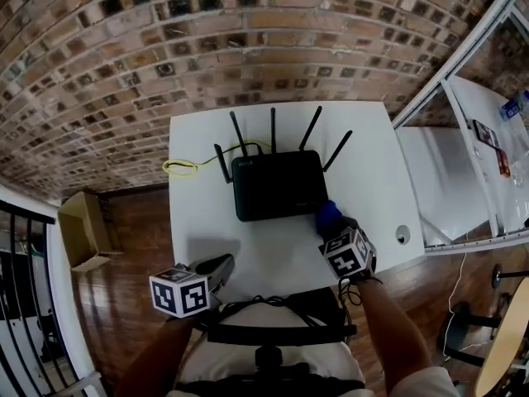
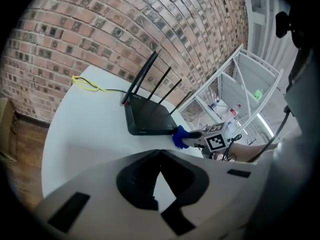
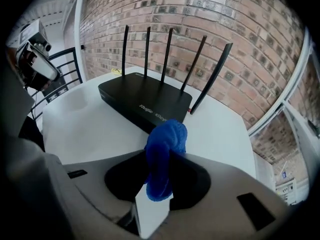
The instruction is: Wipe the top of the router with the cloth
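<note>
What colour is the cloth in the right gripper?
Bright blue. The cloth shows best in the right gripper view, clamped by the right gripper.

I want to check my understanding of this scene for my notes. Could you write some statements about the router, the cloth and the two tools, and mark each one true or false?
1. The right tool is shut on a crumpled blue cloth. True.
2. The blue cloth lies spread flat over the top of the flat black plastic router. False: it is bunched in the right tool, by the router's front right corner.
3. The router has five thin black antennas standing up. True.
4. The left tool holds the thin yellow cable. False: its jaws are together on nothing, and the cable lies on the white table beside the router.
</note>
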A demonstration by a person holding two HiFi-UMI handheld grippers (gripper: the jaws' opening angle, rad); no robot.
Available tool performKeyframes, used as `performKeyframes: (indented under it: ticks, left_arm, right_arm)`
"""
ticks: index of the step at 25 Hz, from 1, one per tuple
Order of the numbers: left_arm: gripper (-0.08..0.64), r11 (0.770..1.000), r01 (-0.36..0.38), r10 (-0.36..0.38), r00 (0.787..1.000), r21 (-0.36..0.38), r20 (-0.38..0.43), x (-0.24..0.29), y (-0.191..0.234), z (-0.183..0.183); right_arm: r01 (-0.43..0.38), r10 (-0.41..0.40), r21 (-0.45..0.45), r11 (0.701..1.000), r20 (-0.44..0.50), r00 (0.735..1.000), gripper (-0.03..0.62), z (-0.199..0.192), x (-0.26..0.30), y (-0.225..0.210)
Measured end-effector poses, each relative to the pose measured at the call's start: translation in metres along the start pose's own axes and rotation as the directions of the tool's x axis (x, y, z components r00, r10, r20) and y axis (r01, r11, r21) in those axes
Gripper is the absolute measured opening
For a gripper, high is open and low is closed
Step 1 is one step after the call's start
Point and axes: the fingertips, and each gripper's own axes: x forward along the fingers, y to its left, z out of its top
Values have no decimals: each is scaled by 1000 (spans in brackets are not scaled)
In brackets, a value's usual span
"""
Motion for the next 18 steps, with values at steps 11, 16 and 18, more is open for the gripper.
performKeyframes:
  ticks: [11, 16, 18]
  left_arm:
    - [31, 999, -21, 22, 1000, -50, 20, 7, 22, 12]
    - [31, 998, -20, 20, 1000, -65, 9, 12, 27, 14]
    - [31, 998, -21, 21, 1000, -64, 5, 12, 29, 15]
  right_arm:
    - [-61, 61, 13, 998, -6, 998, 117, 27, 9, 37]
    - [-116, 116, -22, 993, 13, 993, 117, 46, 14, 64]
    - [-132, 133, -29, 991, 18, 991, 117, 52, 16, 73]
